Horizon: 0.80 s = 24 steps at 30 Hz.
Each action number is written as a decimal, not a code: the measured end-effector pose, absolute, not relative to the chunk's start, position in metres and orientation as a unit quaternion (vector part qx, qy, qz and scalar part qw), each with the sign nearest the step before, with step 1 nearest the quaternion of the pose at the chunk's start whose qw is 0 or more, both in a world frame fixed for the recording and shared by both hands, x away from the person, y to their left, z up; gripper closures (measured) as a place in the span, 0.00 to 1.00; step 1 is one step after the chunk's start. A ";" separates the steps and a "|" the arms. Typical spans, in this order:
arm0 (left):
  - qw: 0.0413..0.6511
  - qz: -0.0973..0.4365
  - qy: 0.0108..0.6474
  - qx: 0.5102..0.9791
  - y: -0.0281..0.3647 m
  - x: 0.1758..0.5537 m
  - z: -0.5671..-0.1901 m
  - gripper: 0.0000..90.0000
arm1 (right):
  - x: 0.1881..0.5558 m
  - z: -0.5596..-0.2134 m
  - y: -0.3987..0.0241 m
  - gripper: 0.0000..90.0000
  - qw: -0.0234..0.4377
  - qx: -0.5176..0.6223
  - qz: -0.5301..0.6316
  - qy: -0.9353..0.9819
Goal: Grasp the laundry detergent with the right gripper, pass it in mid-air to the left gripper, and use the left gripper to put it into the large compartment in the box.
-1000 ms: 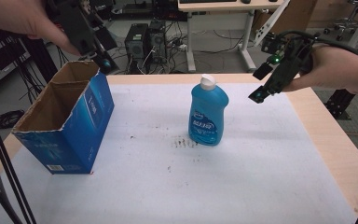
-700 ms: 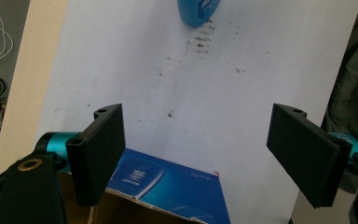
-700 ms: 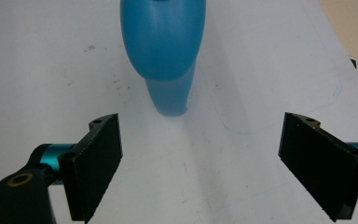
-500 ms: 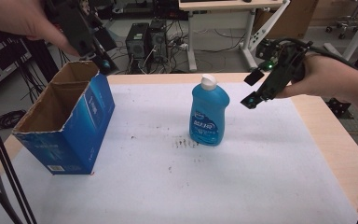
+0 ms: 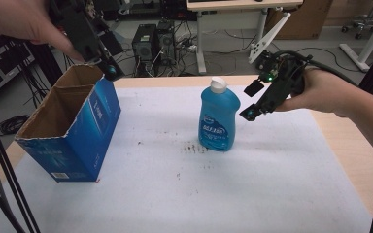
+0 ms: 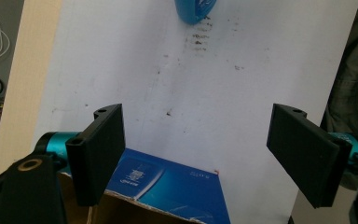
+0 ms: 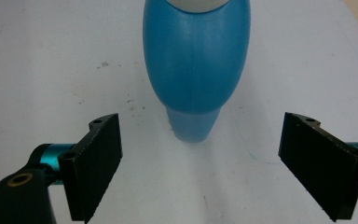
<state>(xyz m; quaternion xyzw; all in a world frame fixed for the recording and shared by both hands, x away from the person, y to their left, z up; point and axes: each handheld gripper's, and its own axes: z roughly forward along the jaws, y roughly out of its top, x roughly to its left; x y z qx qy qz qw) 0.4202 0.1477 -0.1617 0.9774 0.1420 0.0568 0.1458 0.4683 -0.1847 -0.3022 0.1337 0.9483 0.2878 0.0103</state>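
One blue bottle (image 5: 217, 119), one box (image 5: 68, 128); right claw (image 5: 251, 102) gaping beside bottle, left claw (image 6: 198, 154) spread, seemingly above box.

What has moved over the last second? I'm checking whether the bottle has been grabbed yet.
The right gripper has moved left and down toward the blue bottle, jaws open, not yet touching it. The bottle stays upright in place, the open blue box has not shifted, and the left gripper stays open above the box.

Even, bright overhead lighting throughout, with soft faint shadows on the white table (image 5: 272, 184), mild softness in the high view, and no glare or blur in either gripper view.
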 end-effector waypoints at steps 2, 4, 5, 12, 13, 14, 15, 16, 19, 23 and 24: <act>0.146 0.057 0.141 0.977 0.148 0.420 -0.162 0.22 | 0.469 -0.305 -0.182 0.14 0.011 0.132 0.286 0.949; 0.148 0.059 0.142 0.977 0.148 0.420 -0.162 0.22 | 0.469 -0.307 -0.179 0.14 0.011 0.130 0.286 0.949; 0.148 0.058 0.143 0.977 0.149 0.420 -0.162 0.22 | 0.469 -0.308 -0.177 0.14 0.010 0.129 0.287 0.949; 0.146 0.058 0.140 0.978 0.150 0.421 -0.162 0.22 | 0.470 -0.317 -0.166 0.14 0.012 0.127 0.296 0.946; 0.146 0.058 0.141 0.977 0.149 0.420 -0.162 0.22 | 0.470 -0.318 -0.165 0.14 0.013 0.129 0.298 0.946; 0.147 0.057 0.143 0.977 0.149 0.420 -0.162 0.22 | 0.470 -0.320 -0.164 0.14 0.013 0.126 0.300 0.946; 0.147 0.057 0.143 0.977 0.149 0.420 -0.162 0.22 | 0.470 -0.322 -0.163 0.14 0.010 0.127 0.300 0.945; 0.147 0.058 0.143 0.977 0.150 0.420 -0.163 0.22 | 0.470 -0.324 -0.162 0.14 0.011 0.127 0.301 0.945; 0.147 0.058 0.143 0.977 0.150 0.420 -0.162 0.22 | 0.469 -0.329 -0.159 0.14 0.012 0.130 0.303 0.944; 0.144 0.058 0.143 0.978 0.151 0.420 -0.162 0.22 | 0.469 -0.334 -0.157 0.14 0.017 0.132 0.307 0.942; 0.143 0.059 0.140 0.978 0.152 0.421 -0.162 0.22 | 0.469 -0.334 -0.157 0.14 0.016 0.132 0.307 0.942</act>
